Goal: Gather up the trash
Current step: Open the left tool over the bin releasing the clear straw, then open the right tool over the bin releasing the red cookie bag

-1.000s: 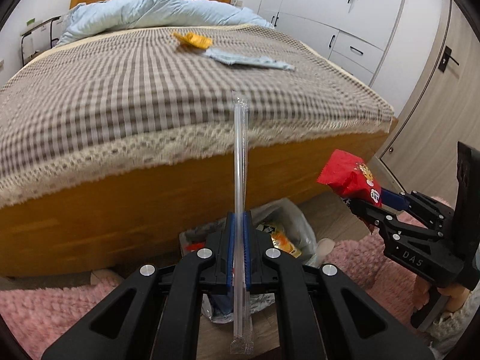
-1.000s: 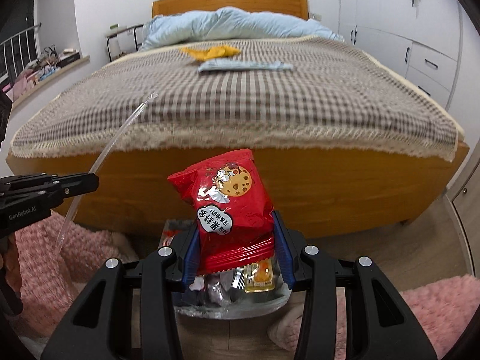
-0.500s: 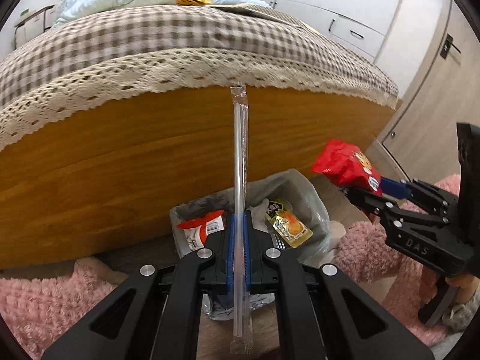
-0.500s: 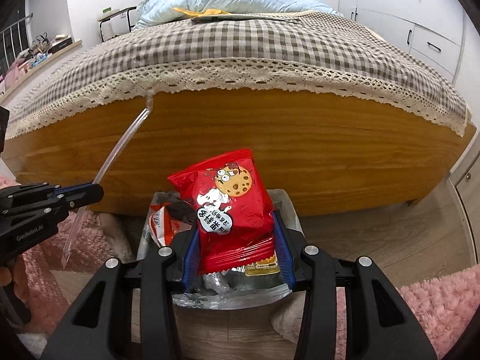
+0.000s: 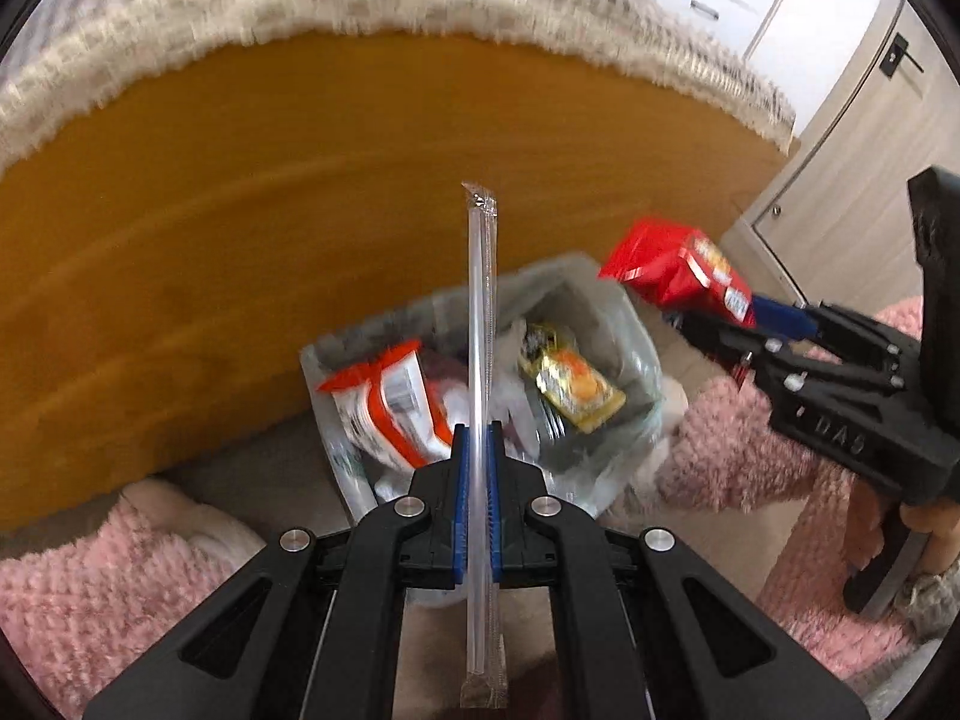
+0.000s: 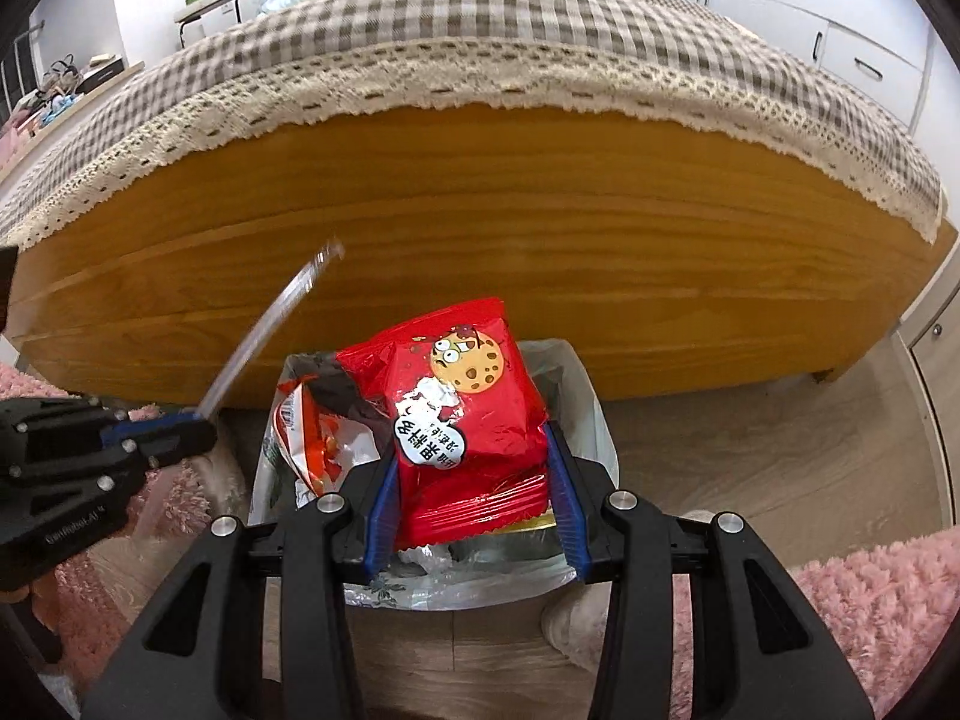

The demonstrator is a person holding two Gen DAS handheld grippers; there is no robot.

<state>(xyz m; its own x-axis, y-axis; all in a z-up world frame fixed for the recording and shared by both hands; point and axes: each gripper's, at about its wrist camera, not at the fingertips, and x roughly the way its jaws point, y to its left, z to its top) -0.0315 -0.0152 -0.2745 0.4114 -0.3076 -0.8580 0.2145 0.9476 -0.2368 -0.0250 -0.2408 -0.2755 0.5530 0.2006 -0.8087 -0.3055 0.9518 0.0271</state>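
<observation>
My left gripper point(image 5: 478, 438) is shut on a clear wrapped straw point(image 5: 480, 312) that sticks up and forward over the trash bin. My right gripper point(image 6: 471, 450) is shut on a red cookie packet point(image 6: 462, 414), held just above the bin. The bin point(image 5: 636, 348), lined with a clear bag, stands on the floor against the wooden bed frame and holds several wrappers, among them an orange-and-white one point(image 5: 390, 402) and a yellow one point(image 5: 570, 384). From the left wrist view the right gripper point(image 5: 720, 324) with its packet point(image 5: 678, 276) hangs at the bin's right rim. In the right wrist view the bin point(image 6: 594, 414) lies under the packet, and the left gripper point(image 6: 180, 426) with the straw point(image 6: 270, 330) is at the left.
The wooden bed frame point(image 6: 540, 252) rises right behind the bin, with a checked, lace-edged cover point(image 6: 480, 42) above. Pink shaggy rugs point(image 5: 90, 588) point(image 6: 888, 606) lie on both sides of the bin. White wardrobe drawers point(image 6: 864, 60) stand at the right.
Both grippers have come down toward the bin, each keeping its load. The bed top has slid out of sight and the bin now fills the middle of both views.
</observation>
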